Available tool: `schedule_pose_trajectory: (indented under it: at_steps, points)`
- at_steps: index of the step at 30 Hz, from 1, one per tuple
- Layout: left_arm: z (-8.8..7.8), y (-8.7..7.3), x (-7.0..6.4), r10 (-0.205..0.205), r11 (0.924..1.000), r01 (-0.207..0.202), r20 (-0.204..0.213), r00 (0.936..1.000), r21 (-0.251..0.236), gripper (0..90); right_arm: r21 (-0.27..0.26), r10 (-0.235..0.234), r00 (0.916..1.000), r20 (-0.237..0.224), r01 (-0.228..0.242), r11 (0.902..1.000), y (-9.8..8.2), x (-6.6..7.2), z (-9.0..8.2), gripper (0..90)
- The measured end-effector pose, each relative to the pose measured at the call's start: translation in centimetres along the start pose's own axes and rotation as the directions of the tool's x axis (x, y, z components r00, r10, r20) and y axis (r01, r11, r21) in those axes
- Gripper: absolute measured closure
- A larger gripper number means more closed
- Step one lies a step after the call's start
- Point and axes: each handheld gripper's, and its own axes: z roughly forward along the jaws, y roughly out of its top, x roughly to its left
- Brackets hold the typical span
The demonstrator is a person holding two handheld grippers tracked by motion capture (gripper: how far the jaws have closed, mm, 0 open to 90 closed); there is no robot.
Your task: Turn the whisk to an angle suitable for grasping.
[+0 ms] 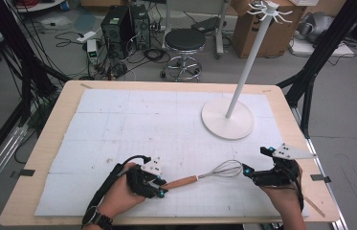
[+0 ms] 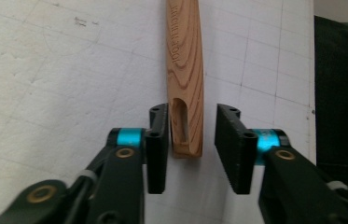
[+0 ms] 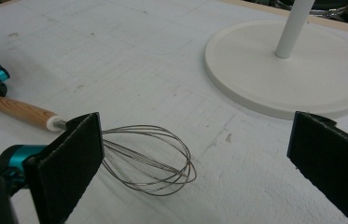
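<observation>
A whisk [image 1: 200, 177] with a wooden handle and a wire head lies flat on the white mat [image 1: 118, 124] near the front. My left gripper [image 1: 161, 186] is at the handle's end. In the left gripper view, the handle [image 2: 184, 70] lies between the jaws; the left jaw is against it and a gap separates the right jaw from it, so the gripper [image 2: 193, 111] is open. My right gripper [image 1: 256, 160] stands wide open just right of the wire head [image 3: 153, 158], which lies beside its left jaw, not between the pads [image 3: 198, 126].
A white stand with a round base [image 1: 227, 119] and a tall pole topped with hooks rises at the back right of the mat; the base [image 3: 283, 70] is just beyond my right gripper. The wooden table edge [image 1: 166, 85] frames the mat. A stool and equipment stand on the floor behind.
</observation>
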Motion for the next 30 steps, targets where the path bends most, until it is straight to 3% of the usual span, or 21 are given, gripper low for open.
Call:
schedule_pose_trajectory:
  at_steps: [2, 8, 18, 21, 23, 26, 30]
  points:
    - [0.0, 0.1, 0.0, 0.009, 1.0000, -0.009, -0.006, 0.9999, 0.002, 72.4, 0.000, 0.002, 1.0000, 0.000, -0.002, 1.0000, 0.0, 0.0, 0.0, 2.4]
    - [1.2, 1.5, -0.5, 0.078, 0.9969, -0.078, -0.007, 0.9970, 0.016, 72.7, -0.003, -0.004, 1.0000, -0.001, 0.004, 1.0000, 0.1, 0.0, 0.1, 2.4]
    - [3.2, 3.8, -0.8, 0.113, 0.9934, -0.113, -0.004, 0.9935, 0.018, 72.7, -0.016, -0.001, 1.0000, 0.000, 0.001, 0.9999, 0.2, -0.1, -0.3, 2.4]
    - [3.9, 4.5, -0.6, 0.102, 0.9945, -0.102, -0.001, 0.9948, 0.023, 72.2, -0.016, -0.002, 1.0000, -0.002, 0.002, 0.9999, 0.2, -0.1, -0.3, 2.4]
    - [4.0, 4.6, -0.3, 0.078, 0.9969, -0.078, 0.014, 0.9968, 0.010, 65.4, -0.016, 0.000, 1.0000, -0.003, 0.000, 0.9999, 0.2, 0.0, -0.3, 2.4]
    - [4.0, 4.5, -0.4, 0.074, 0.9972, -0.074, 0.023, 0.9970, 0.007, 62.6, -0.016, -0.003, 1.0000, -0.001, 0.003, 0.9999, 0.1, -0.1, -0.3, 2.4]
    - [3.8, 4.5, -0.5, 0.088, 0.9958, -0.087, -0.033, 0.9956, 0.029, 57.9, -0.013, 0.000, 1.0000, -0.002, 0.000, 0.9999, 0.1, -0.1, -0.3, 2.4]
